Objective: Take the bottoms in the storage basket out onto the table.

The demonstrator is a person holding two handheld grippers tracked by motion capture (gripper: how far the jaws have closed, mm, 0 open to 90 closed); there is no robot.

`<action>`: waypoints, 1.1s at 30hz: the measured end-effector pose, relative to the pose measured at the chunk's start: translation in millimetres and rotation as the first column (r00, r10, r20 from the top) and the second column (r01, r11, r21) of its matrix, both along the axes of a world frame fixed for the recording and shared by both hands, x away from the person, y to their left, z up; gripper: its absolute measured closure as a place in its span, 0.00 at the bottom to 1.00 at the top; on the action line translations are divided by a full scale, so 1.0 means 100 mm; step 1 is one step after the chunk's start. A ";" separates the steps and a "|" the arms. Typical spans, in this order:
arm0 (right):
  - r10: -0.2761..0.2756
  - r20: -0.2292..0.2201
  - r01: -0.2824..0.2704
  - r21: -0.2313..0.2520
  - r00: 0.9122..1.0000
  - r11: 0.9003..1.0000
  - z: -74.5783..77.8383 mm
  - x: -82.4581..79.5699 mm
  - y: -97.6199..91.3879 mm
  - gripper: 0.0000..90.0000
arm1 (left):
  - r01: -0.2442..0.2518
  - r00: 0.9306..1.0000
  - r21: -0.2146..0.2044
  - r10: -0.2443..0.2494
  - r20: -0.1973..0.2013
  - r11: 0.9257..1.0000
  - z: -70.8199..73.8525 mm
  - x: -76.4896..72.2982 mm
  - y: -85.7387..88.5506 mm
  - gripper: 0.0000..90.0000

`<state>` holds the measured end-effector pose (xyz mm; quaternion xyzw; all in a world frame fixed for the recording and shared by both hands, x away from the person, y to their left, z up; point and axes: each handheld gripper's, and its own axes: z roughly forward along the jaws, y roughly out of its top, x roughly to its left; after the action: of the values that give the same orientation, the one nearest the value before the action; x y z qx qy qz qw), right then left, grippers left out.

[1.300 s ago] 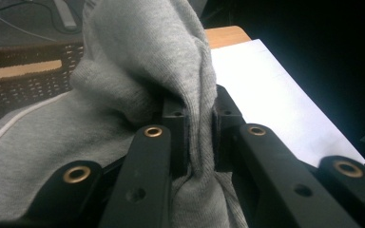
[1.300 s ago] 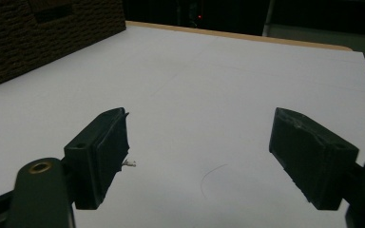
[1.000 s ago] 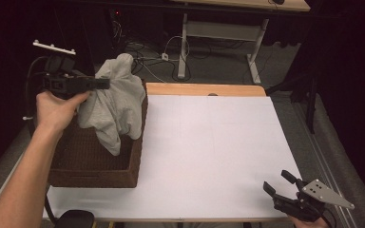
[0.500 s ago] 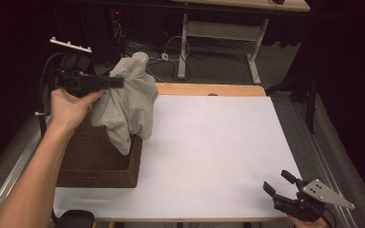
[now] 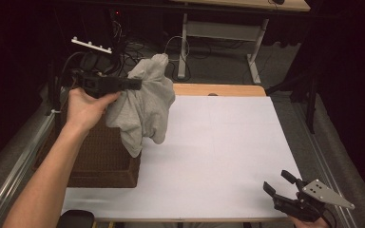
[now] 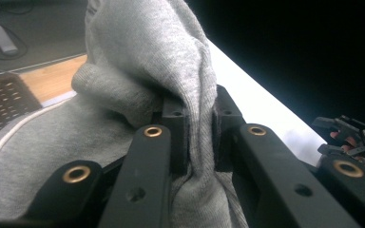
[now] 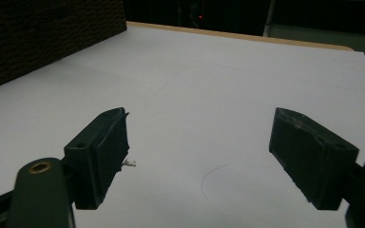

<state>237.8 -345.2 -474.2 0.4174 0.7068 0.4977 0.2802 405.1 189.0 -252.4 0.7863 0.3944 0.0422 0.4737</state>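
A grey sweatshirt [image 5: 145, 107] hangs bunched from my left gripper [image 5: 138, 84], lifted above a dark wicker basket [image 5: 97, 159] at the table's left. In the left gripper view the jaws are shut on a fold of the grey sweatshirt [image 6: 138, 71], and the cloth drapes over my left gripper [image 6: 200, 128]. My right gripper [image 5: 280, 184] rests at the near right corner of the white table [image 5: 223, 142]. Its jaws stand wide open over the bare white table [image 7: 195, 95], with nothing inside my right gripper [image 7: 197, 156].
The basket's woven side [image 7: 38, 38] rises at the far left of the right gripper view. A wooden strip [image 5: 216, 89] runs along the table's far edge. Desk legs [image 5: 218, 33] and cables [image 5: 138, 45] stand on the floor beyond.
My left gripper has carried the sweatshirt rightward and slightly up, from over the basket toward the white table. The right gripper has stayed put.
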 end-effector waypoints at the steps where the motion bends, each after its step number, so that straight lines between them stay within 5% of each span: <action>1: 0.000 0.000 0.000 0.000 1.000 1.000 0.00 0.00 0.00 0.24 | 0.000 1.000 0.000 0.000 0.000 1.000 0.00 0.00 0.00 0.88; 20: 0.001 0.003 -0.001 0.000 1.000 1.000 0.00 0.00 0.00 0.24 | 0.108 0.994 0.009 -0.108 0.011 0.994 -0.04 0.02 -0.52 0.88; 33: 0.002 0.000 -0.002 0.001 1.000 1.000 0.00 0.00 0.00 0.24 | 0.127 0.992 0.018 -0.127 0.005 0.992 -0.18 0.08 -0.79 0.87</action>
<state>237.8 -345.6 -474.2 0.4167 0.7070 0.4984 0.2794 413.1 109.8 -270.5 0.8138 0.3420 0.0178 0.4696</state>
